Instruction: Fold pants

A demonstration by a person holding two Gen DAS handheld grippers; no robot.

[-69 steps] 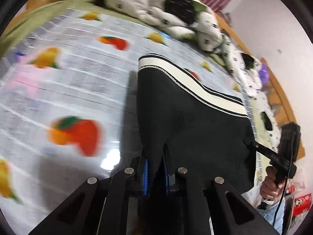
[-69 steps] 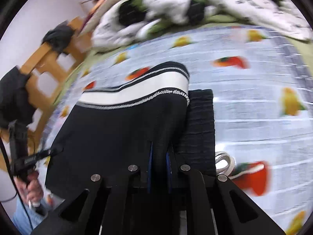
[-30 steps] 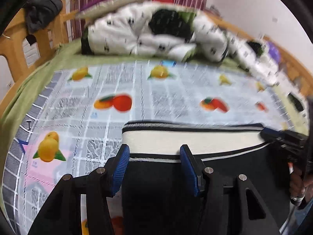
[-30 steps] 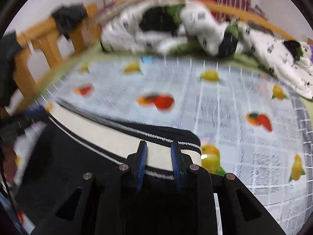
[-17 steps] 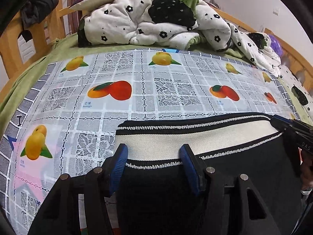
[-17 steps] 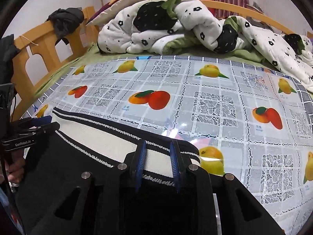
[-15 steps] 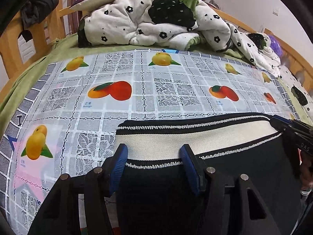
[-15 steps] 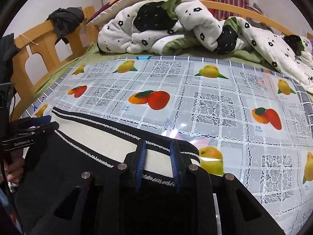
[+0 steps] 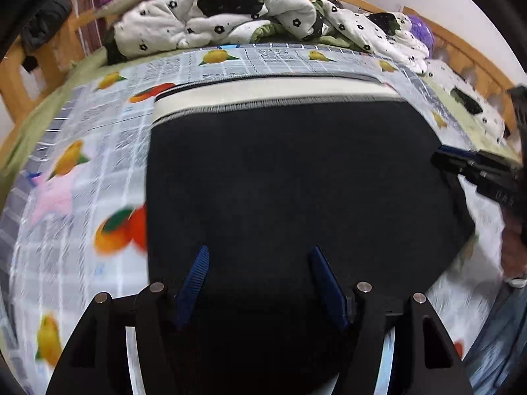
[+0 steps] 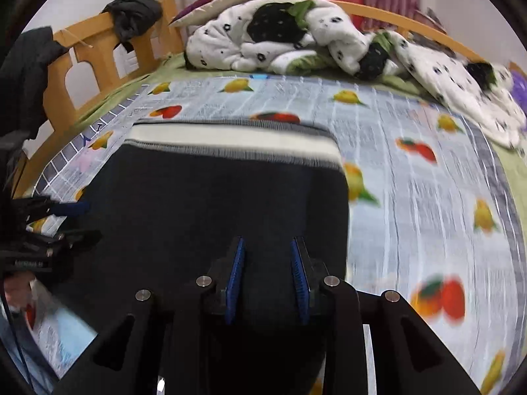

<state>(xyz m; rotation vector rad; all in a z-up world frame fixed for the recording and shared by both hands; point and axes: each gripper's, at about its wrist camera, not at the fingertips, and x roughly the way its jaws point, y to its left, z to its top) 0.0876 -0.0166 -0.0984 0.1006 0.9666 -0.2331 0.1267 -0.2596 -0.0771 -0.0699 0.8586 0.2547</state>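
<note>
The black pants (image 9: 290,177) lie folded flat on the fruit-print cloth, with the white waistband (image 9: 273,92) at the far edge. My left gripper (image 9: 260,256) is open above the near part of the pants, holding nothing. In the right wrist view the pants (image 10: 214,204) fill the middle, and my right gripper (image 10: 267,250) is open over their near right part, empty. The right gripper also shows at the right edge of the left wrist view (image 9: 474,164). The left gripper shows at the left edge of the right wrist view (image 10: 62,223).
The fruit-print cloth (image 10: 428,177) covers the bed. A white quilt with black flowers (image 10: 296,33) is heaped at the far side. A wooden headboard (image 10: 89,56) with dark clothes on it stands at the left.
Both grippers have pulled back toward me from the waistband, away from the pants' far edge. The left jaws stay wide; the right jaws have opened wider. The pants lie still.
</note>
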